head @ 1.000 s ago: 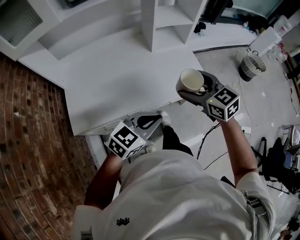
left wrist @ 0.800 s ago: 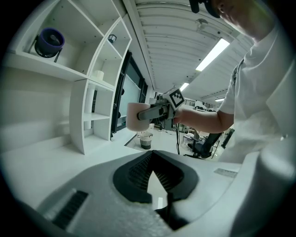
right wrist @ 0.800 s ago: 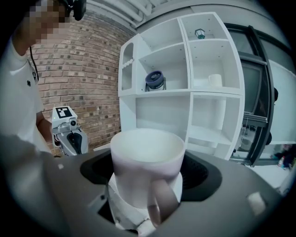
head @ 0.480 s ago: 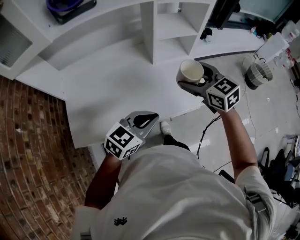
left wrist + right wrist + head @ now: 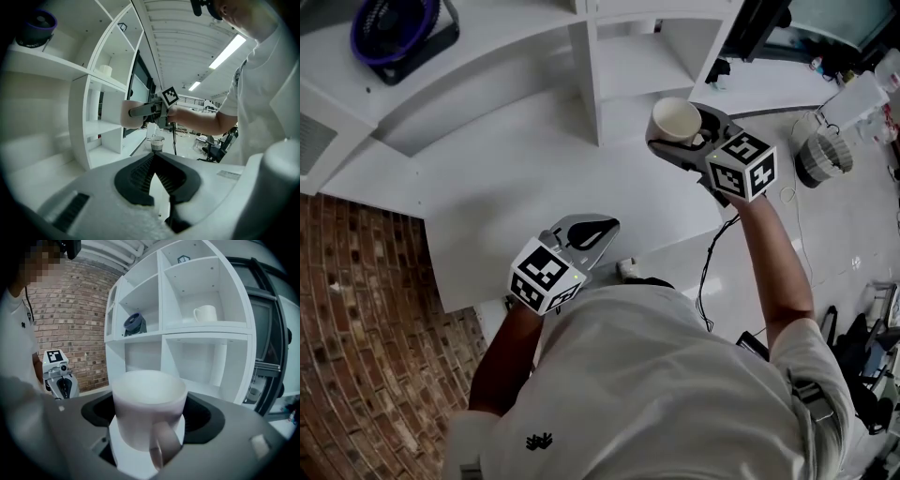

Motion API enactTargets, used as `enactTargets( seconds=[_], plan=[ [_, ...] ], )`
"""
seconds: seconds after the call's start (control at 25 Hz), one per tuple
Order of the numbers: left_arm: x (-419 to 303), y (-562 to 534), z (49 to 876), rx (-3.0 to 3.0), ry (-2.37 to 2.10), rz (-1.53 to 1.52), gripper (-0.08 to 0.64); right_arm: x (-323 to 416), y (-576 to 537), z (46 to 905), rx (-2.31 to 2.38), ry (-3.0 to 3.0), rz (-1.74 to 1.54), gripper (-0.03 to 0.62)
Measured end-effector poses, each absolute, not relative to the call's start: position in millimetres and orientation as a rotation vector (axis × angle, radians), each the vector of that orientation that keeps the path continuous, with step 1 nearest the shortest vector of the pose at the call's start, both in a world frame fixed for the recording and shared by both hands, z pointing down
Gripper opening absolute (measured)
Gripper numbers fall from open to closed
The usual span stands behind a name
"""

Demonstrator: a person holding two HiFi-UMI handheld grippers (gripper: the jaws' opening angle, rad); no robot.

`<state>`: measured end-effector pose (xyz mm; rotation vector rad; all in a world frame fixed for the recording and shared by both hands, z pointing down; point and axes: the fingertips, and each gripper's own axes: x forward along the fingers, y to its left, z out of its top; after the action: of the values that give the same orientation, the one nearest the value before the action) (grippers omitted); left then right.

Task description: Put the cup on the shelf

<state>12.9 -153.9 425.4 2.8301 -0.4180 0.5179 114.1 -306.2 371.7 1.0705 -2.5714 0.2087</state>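
The cup [image 5: 146, 404], a smooth white cylinder with its loop handle facing the gripper's camera, is sitting upright between the jaws of the right hand-held gripper [image 5: 684, 141], which are clamping its sides. The right arm is reaching forward, holding the cup above the far edge of the white bench [image 5: 516, 178], in front of the white shelf [image 5: 206, 329]. The left hand-held gripper [image 5: 153, 161] is hovering over the bench's near edge with its jaws pressed together and empty, the forearm bent close to the torso.
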Motion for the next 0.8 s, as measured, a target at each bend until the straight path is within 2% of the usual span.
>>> enactTargets(
  seconds=[0.8],
  plan=[
    [56,-239,426,2.798,-0.565,0.523,0.006,148,-443,373,0.992,-2.601,0.180,0.437]
  ],
)
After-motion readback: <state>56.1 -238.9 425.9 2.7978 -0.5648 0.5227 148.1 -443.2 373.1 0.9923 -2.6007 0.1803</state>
